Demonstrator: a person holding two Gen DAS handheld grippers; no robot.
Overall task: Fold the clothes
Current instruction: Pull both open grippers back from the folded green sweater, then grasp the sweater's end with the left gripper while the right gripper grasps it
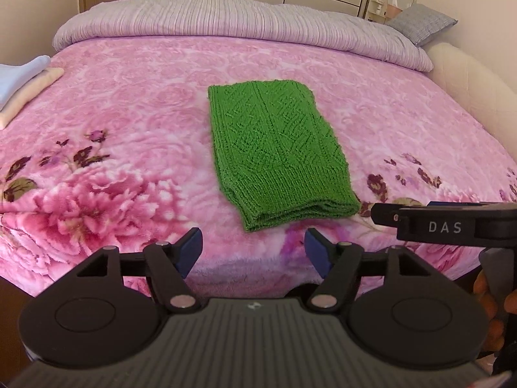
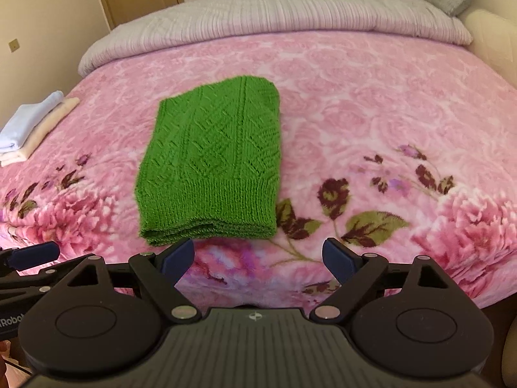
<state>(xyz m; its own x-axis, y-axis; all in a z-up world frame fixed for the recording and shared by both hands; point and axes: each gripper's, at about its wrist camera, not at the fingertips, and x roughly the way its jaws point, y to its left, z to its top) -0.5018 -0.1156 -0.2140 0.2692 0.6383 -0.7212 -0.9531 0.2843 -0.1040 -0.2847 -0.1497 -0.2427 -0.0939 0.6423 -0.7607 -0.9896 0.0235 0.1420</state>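
A green knitted garment lies folded into a narrow rectangle on the pink floral blanket, its ribbed hem toward me. My left gripper hangs above the blanket just short of that hem, open, nothing between its blue pads. My right gripper is also open and empty, near the hem's right corner. In the left wrist view the right gripper's black finger marked DAS reaches in from the right. The left gripper's blue fingertip shows at the left edge of the right wrist view.
A small stack of folded pale clothes sits at the bed's left edge. A rolled lilac duvet and a grey pillow lie at the head. Wardrobe doors stand behind; a cream bed frame runs on the right.
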